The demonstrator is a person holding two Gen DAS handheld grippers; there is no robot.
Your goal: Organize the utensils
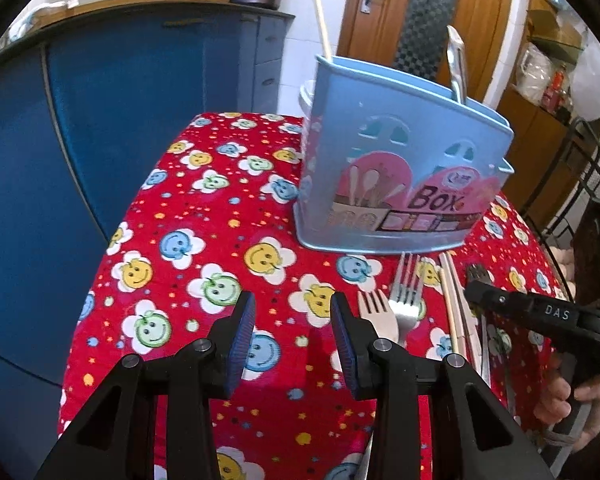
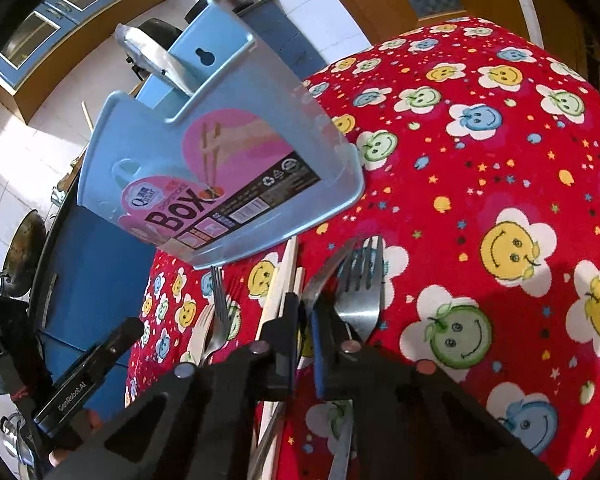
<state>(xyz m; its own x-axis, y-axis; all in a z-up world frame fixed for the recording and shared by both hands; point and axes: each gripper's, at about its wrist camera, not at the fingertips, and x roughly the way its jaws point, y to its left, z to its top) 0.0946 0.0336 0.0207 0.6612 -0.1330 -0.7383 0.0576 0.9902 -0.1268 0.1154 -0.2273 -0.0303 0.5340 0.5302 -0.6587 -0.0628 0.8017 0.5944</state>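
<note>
Steel, stiff and slippery, a fork point(image 2: 332, 280) sits clamped at its neck in the right gripper point(image 2: 305, 320); the left gripper point(image 1: 293, 336) gapes empty.

Both wrist cameras close, angled down over counter point(image 1: 220, 220); right view rolled; shared: blue utensil box point(image 1: 396, 160), forks point(image 1: 408, 292).

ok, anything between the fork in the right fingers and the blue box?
Nothing visible. The right gripper is shut on the fork, and the blue box stands just beyond its tines. The chopsticks lie on one side and a second fork on the other; neither crosses the path.
</note>
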